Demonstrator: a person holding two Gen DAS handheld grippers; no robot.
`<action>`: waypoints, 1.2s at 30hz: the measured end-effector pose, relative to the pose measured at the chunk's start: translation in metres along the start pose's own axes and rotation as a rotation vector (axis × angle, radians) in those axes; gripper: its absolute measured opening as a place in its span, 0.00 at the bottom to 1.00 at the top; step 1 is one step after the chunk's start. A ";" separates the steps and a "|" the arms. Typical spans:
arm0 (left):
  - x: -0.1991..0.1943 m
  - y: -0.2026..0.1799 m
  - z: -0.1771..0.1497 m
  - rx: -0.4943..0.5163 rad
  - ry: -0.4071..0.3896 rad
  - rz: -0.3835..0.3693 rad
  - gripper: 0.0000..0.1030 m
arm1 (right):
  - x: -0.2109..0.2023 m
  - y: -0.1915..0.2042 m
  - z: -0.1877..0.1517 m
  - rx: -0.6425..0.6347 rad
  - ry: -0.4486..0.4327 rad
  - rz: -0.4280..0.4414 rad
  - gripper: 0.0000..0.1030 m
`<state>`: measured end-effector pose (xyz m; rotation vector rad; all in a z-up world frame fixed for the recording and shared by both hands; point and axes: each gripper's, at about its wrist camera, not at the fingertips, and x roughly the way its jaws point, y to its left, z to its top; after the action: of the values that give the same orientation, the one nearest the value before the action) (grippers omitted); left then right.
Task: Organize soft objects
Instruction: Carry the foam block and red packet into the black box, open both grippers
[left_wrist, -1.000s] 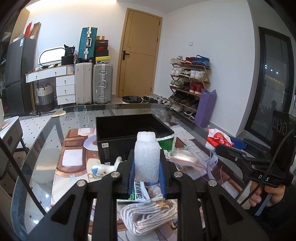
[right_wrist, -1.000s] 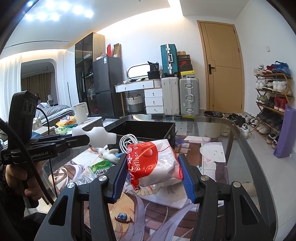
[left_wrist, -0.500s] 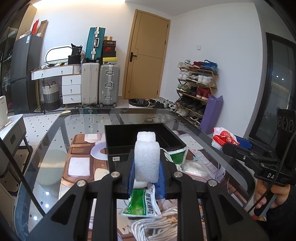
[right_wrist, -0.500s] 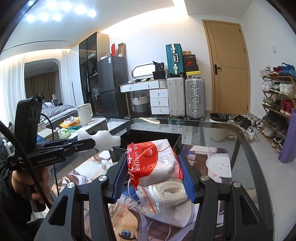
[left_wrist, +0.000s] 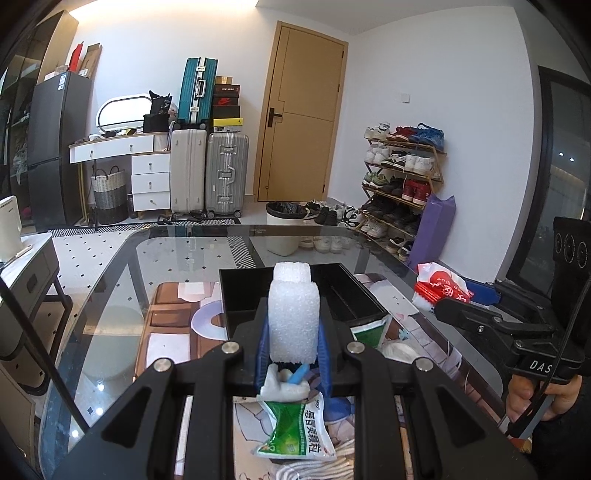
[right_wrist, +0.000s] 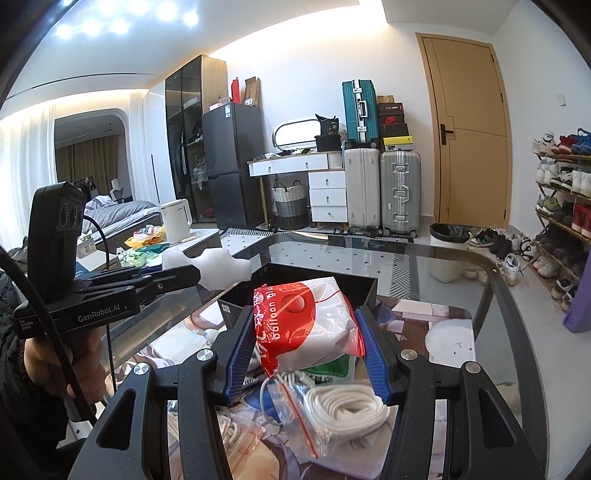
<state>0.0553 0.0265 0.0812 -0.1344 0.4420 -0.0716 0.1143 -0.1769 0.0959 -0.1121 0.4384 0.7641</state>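
Right now we have both hands loaded: our left gripper (left_wrist: 293, 325) is clamped on a white foam block (left_wrist: 293, 317) that stands upright between the blue pads, and our right gripper (right_wrist: 304, 347) is closed around a red-and-white balloon packet (right_wrist: 306, 325), squeezing its soft sides. Both are held above the glass table (left_wrist: 110, 280), with the black bin (left_wrist: 343, 291) just ahead of them and its open top facing up. The step in hand, as we judge it, is carrying these two soft things to that bin and dropping them in. To do it well we should take them in one at a time, since the two grippers are near each other and could knock together over the opening. We bring each load clearly past the near wall of the bin before parting the jaws, because a light foam block may bounce off a rim and a slack packet may drape over it. We keep the squeeze gentle but firm; the packet is slippery plastic and could slide out low. Below us the green sachet (left_wrist: 295, 428), the bagged white cord (right_wrist: 343, 406) and other loose items lie on the table, so we stay high enough not to drag them.
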 end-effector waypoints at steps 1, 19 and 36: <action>0.002 0.000 0.002 -0.001 0.001 0.000 0.19 | 0.002 0.000 0.002 -0.002 0.001 0.001 0.53; 0.033 0.005 0.012 -0.024 0.042 -0.006 0.19 | 0.035 -0.007 0.024 -0.019 0.052 0.009 0.53; 0.066 0.007 0.014 -0.064 0.097 0.000 0.19 | 0.086 -0.016 0.034 -0.043 0.150 0.020 0.53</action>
<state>0.1211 0.0288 0.0651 -0.1940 0.5414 -0.0642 0.1918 -0.1247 0.0895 -0.2060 0.5664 0.7875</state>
